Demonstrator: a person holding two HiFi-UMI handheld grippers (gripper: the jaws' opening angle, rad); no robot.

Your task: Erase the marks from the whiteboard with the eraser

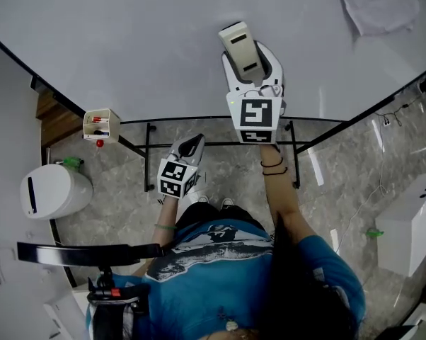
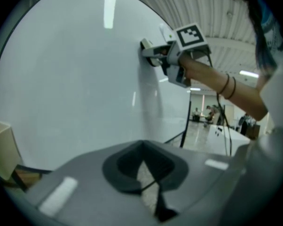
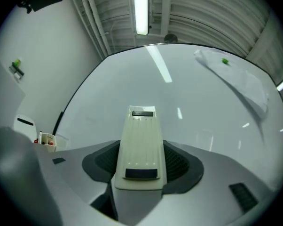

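Evidently the right gripper (image 1: 254, 69) clamps the eraser (image 1: 240, 44), pressing it to the whiteboard (image 1: 128, 41) near mid-board, ready to wipe; no marks show there. Left gripper (image 1: 188, 147), jaws together and empty, hangs clear of the whiteboard, likely to avoid obstruction.

Floor (image 1: 340, 183) here is grey marbled stone tile. Standing on it: the black frame legs (image 1: 148, 165) of the whiteboard (image 1: 163, 48), a round white bin (image 1: 54, 191) off left, a white box (image 1: 411, 225) on the right, and the person's shoes (image 1: 213, 201). A thin cable (image 1: 359, 214) trails near the box.
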